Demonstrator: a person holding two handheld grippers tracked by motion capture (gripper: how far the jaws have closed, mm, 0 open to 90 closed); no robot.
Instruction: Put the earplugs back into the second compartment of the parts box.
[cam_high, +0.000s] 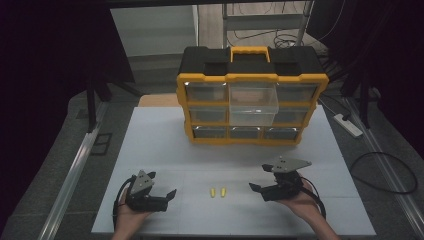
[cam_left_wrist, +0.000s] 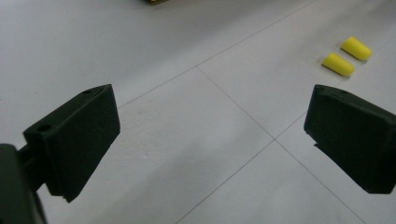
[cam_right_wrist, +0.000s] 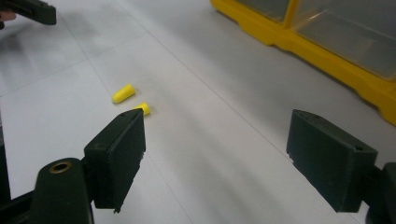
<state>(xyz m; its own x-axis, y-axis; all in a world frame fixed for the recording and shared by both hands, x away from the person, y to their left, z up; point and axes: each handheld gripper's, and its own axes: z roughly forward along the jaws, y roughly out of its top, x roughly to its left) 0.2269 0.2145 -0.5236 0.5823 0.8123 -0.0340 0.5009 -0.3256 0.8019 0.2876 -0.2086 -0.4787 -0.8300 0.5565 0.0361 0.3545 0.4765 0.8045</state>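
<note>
From the high view, two yellow earplugs (cam_high: 217, 192) are lying side by side near the front of the white table (cam_high: 160, 140), a small gap between them. The left gripper (cam_high: 162, 189) is resting low at the front left, held in a hand (cam_high: 131, 216), its jaws standing spread with nothing between them. The right gripper (cam_high: 264, 179) is sitting at the front right, cradled in the other hand (cam_high: 300, 202), its jaws also standing wide apart and empty. The earplugs are lying between the two grippers, apart from both. At the back of the table a yellow and black drawer box (cam_high: 252, 102) is standing upright, and its top middle clear drawer (cam_high: 252, 104) is sticking out toward the person.

In the left gripper view, the jaws are gaping wide over bare table, and the earplugs (cam_left_wrist: 346, 56) are lying beyond the far jaw, untouched.

In the right gripper view, the jaws are spread wide, holding nothing. One earplug (cam_right_wrist: 123, 93) is lying in the open; the other (cam_right_wrist: 143, 108) is peeking out just past the tip of the near jaw. The yellow base of the drawer box (cam_right_wrist: 327, 51) is running along the upper right, and a jaw of the left gripper (cam_right_wrist: 32, 11) is showing at the top left corner.
</note>
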